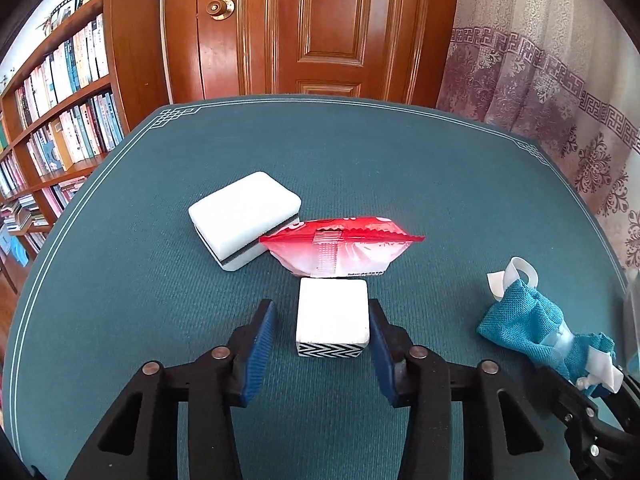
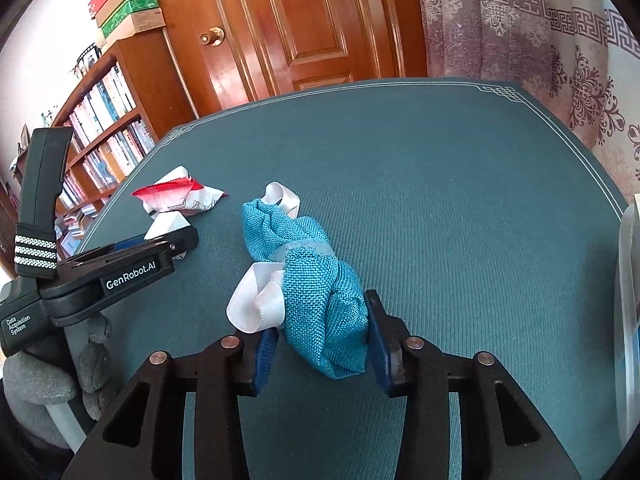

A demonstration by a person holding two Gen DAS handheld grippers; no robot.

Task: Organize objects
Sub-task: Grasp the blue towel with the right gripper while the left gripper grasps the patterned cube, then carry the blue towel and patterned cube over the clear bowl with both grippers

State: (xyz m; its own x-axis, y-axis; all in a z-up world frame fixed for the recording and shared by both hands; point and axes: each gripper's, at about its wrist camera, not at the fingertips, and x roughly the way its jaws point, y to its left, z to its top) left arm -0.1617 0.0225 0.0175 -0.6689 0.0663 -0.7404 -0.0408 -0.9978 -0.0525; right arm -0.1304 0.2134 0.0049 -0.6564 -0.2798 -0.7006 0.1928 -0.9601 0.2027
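A small white cube (image 1: 332, 312) with a black-and-white zigzag side stands on the teal table mat (image 1: 360, 152) between the fingers of my left gripper (image 1: 320, 314). The right pad is at the cube's edge, while a gap shows at the left pad, so this gripper is open. Just beyond the cube lie a red-and-white packet (image 1: 340, 248) and a white sponge block (image 1: 244, 216) with a dark layer. My right gripper (image 2: 320, 320) is shut on a blue mesh bag (image 2: 320, 288) with white ribbon. The bag (image 1: 520, 320) also shows at the right in the left wrist view.
A bookshelf (image 1: 60, 100) stands to the left, a wooden door (image 1: 312, 28) behind the table and a patterned curtain (image 1: 560, 92) to the right. A pale translucent container (image 2: 628, 280) sits at the table's right edge. The left gripper's body (image 2: 132, 268) lies left of the bag.
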